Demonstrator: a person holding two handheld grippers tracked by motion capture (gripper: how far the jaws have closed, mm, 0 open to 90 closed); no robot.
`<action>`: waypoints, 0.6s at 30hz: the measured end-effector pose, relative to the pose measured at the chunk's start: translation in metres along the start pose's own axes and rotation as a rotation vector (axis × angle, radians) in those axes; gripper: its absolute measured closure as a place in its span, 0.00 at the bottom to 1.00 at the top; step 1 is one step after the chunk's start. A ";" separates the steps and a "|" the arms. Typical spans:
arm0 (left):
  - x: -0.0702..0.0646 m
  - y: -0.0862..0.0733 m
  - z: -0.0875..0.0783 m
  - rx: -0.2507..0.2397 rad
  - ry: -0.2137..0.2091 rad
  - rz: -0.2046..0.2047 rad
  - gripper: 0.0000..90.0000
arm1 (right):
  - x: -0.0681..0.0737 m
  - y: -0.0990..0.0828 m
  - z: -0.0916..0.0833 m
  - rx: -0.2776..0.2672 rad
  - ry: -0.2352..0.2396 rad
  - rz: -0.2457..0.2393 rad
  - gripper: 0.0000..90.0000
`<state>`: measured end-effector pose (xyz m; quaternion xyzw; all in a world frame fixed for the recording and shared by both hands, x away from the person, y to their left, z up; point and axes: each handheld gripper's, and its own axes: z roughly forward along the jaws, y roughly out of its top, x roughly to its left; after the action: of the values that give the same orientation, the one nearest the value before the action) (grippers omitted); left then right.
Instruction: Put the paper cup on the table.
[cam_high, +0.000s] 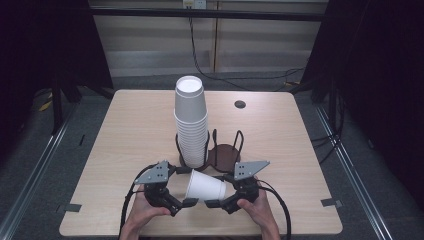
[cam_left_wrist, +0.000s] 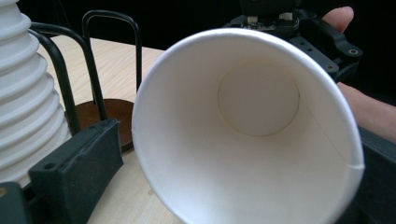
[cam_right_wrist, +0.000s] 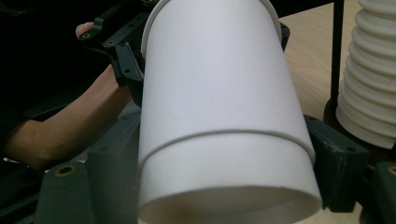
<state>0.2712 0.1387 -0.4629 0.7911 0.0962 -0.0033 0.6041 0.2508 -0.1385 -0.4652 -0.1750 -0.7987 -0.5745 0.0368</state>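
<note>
Your right tool (cam_high: 214, 203) pinches the base of the light, easily crushed paper cup (cam_high: 205, 186) lying sideways above the bench's (cam_high: 130, 125) near edge, your left tool (cam_high: 189, 202) gapes around its rim, so grip gently near the stiffer rim.

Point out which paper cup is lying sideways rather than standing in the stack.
The single white cup between the two grippers: it is tipped level, mouth toward the left gripper. All other cups stand nested upside down in the stack.
</note>
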 end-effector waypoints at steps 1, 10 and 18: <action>0.001 0.000 0.000 -0.004 -0.008 -0.004 0.00 | 0.000 0.000 0.000 0.000 0.003 -0.001 0.24; 0.003 -0.001 0.006 0.019 -0.034 -0.009 0.00 | 0.000 0.001 0.001 0.001 0.000 -0.006 0.24; 0.004 -0.001 0.009 0.017 -0.062 -0.010 0.05 | 0.000 0.000 0.002 0.009 -0.003 -0.009 0.24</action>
<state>0.2757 0.1306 -0.4672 0.7952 0.0816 -0.0316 0.6000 0.2507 -0.1363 -0.4656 -0.1721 -0.8020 -0.5710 0.0340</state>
